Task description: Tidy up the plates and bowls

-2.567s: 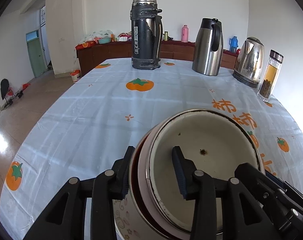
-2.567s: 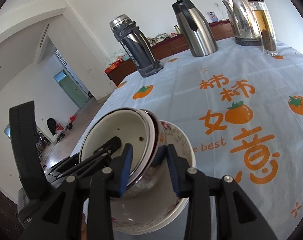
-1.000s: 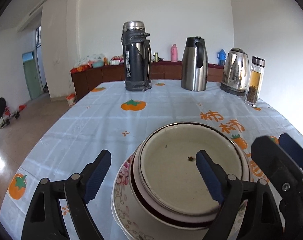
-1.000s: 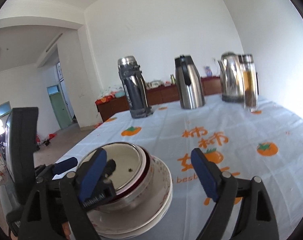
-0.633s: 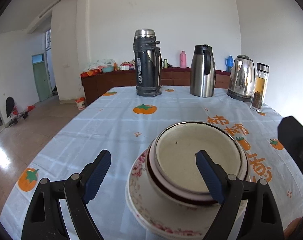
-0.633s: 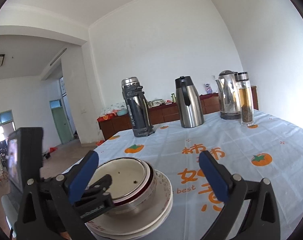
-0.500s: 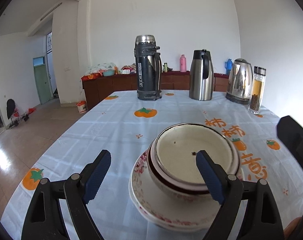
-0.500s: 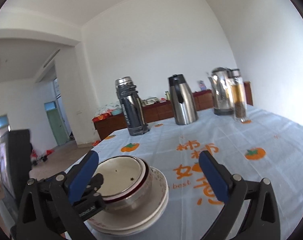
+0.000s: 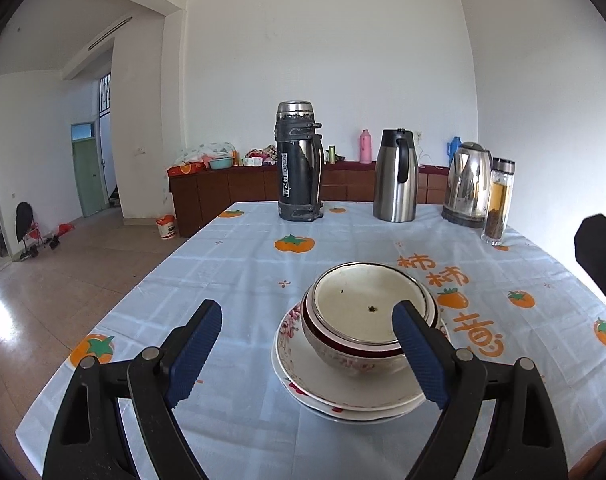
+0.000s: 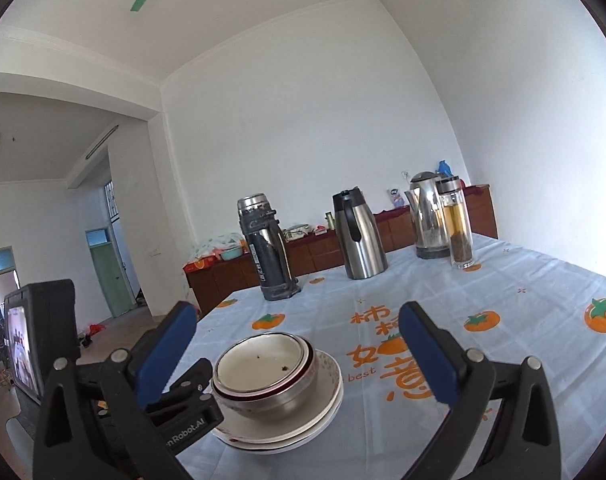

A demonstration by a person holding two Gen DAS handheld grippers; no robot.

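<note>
Ahead of both hand-held grippers, the nested white enamel bowls sit on the stacked floral-rimmed plates, likely for compactness. The left hand-held gripper and right hand-held gripper gape wide, holding nothing.

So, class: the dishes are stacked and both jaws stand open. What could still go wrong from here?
1. The nested bowls sit off-centre, toward the far side of the plates; a knock might tip them.
2. The left gripper is close to the stack, so a careless swing could clip the plates' rim.
</note>
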